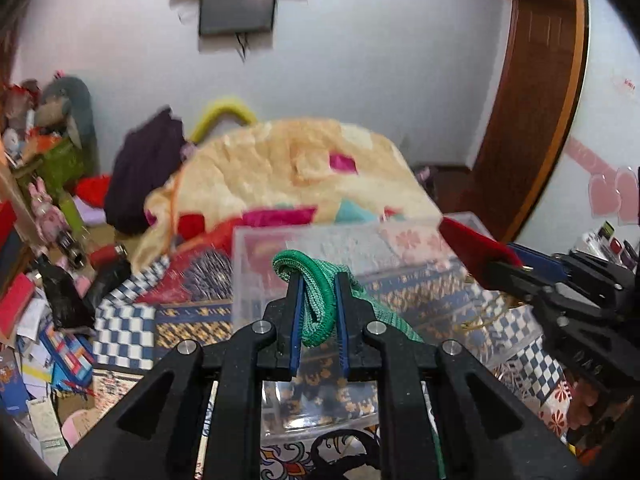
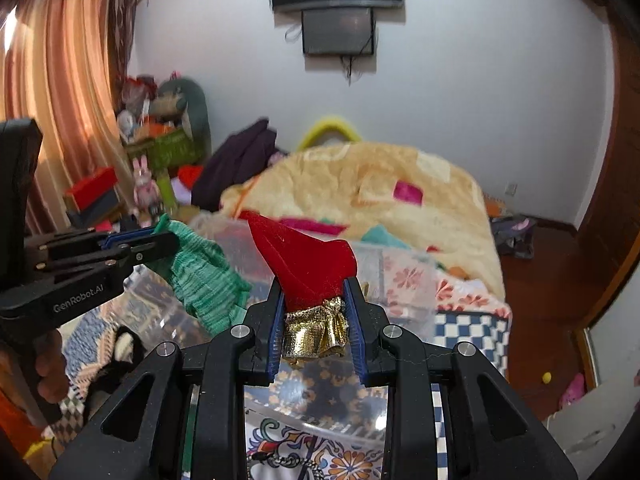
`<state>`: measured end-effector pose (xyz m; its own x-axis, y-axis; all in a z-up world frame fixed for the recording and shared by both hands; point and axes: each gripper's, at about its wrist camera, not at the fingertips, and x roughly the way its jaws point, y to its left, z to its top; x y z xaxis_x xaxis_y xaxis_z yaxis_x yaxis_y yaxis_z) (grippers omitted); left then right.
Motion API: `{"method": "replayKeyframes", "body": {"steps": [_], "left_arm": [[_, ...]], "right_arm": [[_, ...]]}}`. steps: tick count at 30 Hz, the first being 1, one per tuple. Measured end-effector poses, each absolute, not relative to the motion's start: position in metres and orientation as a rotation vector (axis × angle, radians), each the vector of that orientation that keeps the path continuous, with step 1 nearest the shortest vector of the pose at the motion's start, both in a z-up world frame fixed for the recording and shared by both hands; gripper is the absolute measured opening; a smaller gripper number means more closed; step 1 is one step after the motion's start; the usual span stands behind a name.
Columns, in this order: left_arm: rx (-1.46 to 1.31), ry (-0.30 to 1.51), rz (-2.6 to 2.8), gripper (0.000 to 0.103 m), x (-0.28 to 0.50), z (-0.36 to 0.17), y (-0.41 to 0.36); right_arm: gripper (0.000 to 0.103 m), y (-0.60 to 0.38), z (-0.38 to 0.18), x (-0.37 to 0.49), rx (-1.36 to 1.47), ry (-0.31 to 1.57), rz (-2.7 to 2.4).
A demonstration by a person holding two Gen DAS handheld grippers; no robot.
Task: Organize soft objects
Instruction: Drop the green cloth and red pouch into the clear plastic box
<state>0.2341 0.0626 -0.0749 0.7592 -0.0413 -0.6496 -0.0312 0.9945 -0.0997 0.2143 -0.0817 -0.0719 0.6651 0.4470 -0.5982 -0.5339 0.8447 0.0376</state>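
My left gripper (image 1: 318,280) is shut on a green knitted cloth (image 1: 316,300) and holds it above a clear plastic box (image 1: 256,264) on the bed. My right gripper (image 2: 314,284) is shut on a red velvet pouch (image 2: 308,260) with a gold fabric end (image 2: 314,332), also over the box (image 2: 400,276). In the left wrist view the right gripper (image 1: 492,264) comes in from the right with the red pouch (image 1: 468,244). In the right wrist view the left gripper (image 2: 160,240) holds the green cloth (image 2: 204,280) at left.
A cream patchwork blanket (image 1: 288,172) is heaped on the bed behind the box. A dark purple garment (image 1: 148,168) lies at its left. Cluttered toys and boxes (image 1: 44,184) stand at left. A wooden door frame (image 1: 532,100) is at right.
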Motion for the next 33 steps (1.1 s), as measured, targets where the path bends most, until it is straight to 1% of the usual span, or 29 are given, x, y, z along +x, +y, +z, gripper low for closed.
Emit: {"method": "replayKeyframes", "body": {"steps": [7,9,10,12,15,17,18,19,20,21,23,24,26,29,30,32,33], "left_arm": [[-0.067,0.798,-0.033,0.014,0.25,-0.094,0.056],[-0.063,0.805,-0.028,0.014,0.253,-0.096,0.057],[-0.065,0.81,-0.028,0.014,0.254,-0.097,0.057],[-0.073,0.821,-0.032,0.015,0.255,-0.098,0.058],[-0.071,0.832,-0.04,0.019,0.253,-0.099,0.057],[-0.06,0.824,-0.036,0.031,0.249,-0.097,0.056],[-0.056,0.815,-0.033,0.035,0.247,-0.095,0.055],[-0.049,0.803,-0.028,0.043,0.244,-0.093,0.054],[-0.04,0.788,-0.021,0.047,0.24,-0.09,0.053],[-0.033,0.775,-0.017,0.048,0.237,-0.087,0.052],[-0.024,0.756,-0.017,0.049,0.23,-0.08,0.051],[-0.02,0.742,-0.016,0.049,0.224,-0.076,0.05],[-0.016,0.716,-0.015,0.058,0.216,-0.068,0.05],[-0.008,0.659,0.0,0.066,0.198,-0.056,0.05],[-0.005,0.642,0.003,0.068,0.192,-0.052,0.05],[-0.005,0.613,0.006,0.076,0.178,-0.046,0.05],[-0.006,0.597,0.01,0.078,0.171,-0.044,0.051]], "right_arm": [[0.026,-0.074,-0.097,0.231,-0.191,0.75,0.547],[0.027,-0.071,-0.1,0.232,-0.204,0.768,0.55],[0.029,-0.072,-0.102,0.232,-0.209,0.776,0.556],[0.029,-0.072,-0.101,0.232,-0.211,0.779,0.553],[0.032,-0.074,-0.098,0.229,-0.202,0.784,0.56],[0.034,-0.076,-0.094,0.227,-0.189,0.783,0.566],[0.034,-0.075,-0.093,0.227,-0.184,0.781,0.57],[0.035,-0.077,-0.09,0.225,-0.178,0.775,0.574],[0.037,-0.077,-0.088,0.223,-0.176,0.77,0.576],[0.038,-0.077,-0.084,0.221,-0.174,0.763,0.578],[0.045,-0.078,-0.077,0.216,-0.174,0.739,0.574],[0.047,-0.079,-0.073,0.213,-0.178,0.722,0.569],[0.054,-0.08,-0.066,0.208,-0.175,0.694,0.566],[0.057,-0.085,-0.054,0.194,-0.163,0.649,0.568],[0.058,-0.086,-0.051,0.19,-0.163,0.637,0.568],[0.063,-0.091,-0.044,0.18,-0.158,0.607,0.57],[0.065,-0.093,-0.042,0.175,-0.155,0.592,0.568]]}}
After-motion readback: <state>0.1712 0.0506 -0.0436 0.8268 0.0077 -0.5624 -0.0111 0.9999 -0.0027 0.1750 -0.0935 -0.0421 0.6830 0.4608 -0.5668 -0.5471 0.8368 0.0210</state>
